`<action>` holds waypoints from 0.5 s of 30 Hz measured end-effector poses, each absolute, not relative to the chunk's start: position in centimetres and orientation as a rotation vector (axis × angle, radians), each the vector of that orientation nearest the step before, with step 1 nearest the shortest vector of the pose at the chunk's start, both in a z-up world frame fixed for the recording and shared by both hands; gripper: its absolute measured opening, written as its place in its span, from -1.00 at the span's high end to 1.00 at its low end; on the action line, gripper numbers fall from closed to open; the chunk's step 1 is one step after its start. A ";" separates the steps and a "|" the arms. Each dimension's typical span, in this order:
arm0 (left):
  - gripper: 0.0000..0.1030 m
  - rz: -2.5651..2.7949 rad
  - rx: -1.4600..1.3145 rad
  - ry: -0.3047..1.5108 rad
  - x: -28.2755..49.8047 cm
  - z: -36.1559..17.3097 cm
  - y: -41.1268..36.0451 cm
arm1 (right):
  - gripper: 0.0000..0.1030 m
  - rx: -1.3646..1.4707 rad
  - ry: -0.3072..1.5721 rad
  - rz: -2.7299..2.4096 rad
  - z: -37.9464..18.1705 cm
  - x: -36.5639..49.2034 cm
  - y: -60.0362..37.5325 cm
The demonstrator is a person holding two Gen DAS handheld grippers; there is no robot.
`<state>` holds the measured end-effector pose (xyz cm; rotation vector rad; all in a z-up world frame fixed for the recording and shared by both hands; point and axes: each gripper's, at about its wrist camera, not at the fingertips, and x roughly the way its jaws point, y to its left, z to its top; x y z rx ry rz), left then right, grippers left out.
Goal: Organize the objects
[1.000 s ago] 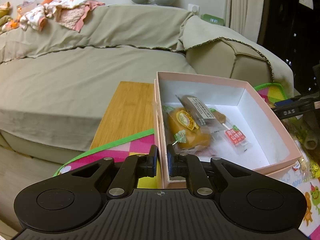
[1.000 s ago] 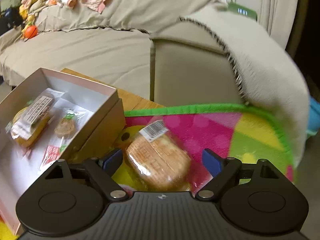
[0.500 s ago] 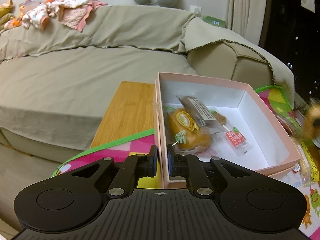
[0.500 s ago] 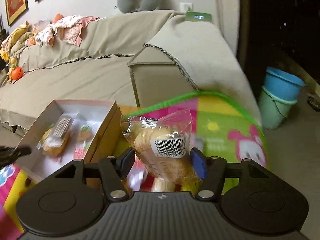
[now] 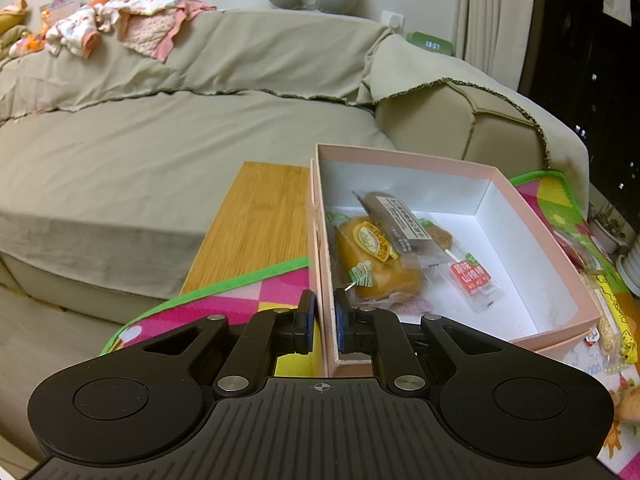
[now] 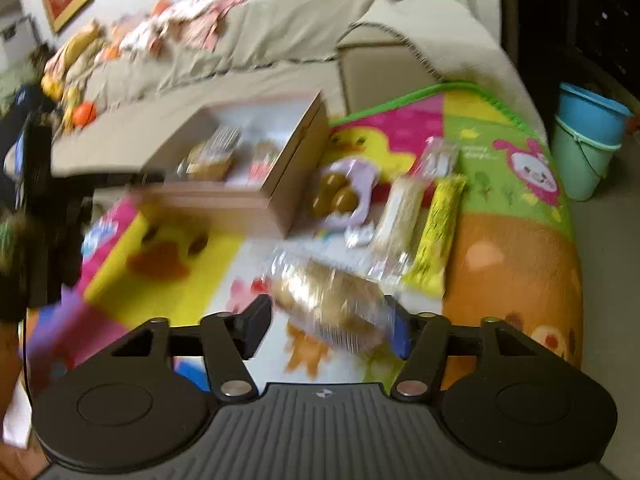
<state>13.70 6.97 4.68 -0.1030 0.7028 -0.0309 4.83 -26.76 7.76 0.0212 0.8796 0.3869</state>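
The left gripper (image 5: 323,316) is nearly closed, its two blue pads pinching the near left wall of the pink box (image 5: 536,216), one pad outside the wall and one inside. The box sits on a coloured play mat (image 5: 256,292) with its far left corner over a wooden board (image 5: 256,220). Inside the box, against the gripped wall, lies an orange wrapped cake (image 5: 376,264); a dark bar in clear wrap (image 5: 400,216) rests across its far end, and a small red-labelled packet (image 5: 472,278) lies further right of the wall. The right gripper (image 6: 330,326) has its jaws moderately apart with a wrapped bread roll (image 6: 336,304) between them, the wrapper touching the right finger; the view is motion-blurred, so contact on the left side cannot be confirmed. In the right wrist view the box (image 6: 256,196) lies beyond and left of the roll. Just right of the box on the mat (image 6: 500,216) are a purple pack of brown balls (image 6: 340,196), a pale wafer pack (image 6: 396,216) and a yellow snack bar (image 6: 440,224), all near one another. A sofa (image 5: 160,152) stands behind the box, and a blue bucket (image 6: 592,136) stands well to its right.
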 end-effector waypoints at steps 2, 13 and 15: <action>0.77 -0.030 -0.103 0.703 13.7 4.7 6.9 | -0.47 0.012 0.890 0.402 7.6 3.7 -26.5; 0.77 -0.030 -0.102 0.703 13.7 4.7 6.9 | -0.76 0.090 0.881 0.406 8.0 2.2 -27.2; 0.77 -0.030 -0.101 0.703 13.7 4.7 6.9 | -0.76 0.105 0.870 0.365 7.8 2.8 -27.5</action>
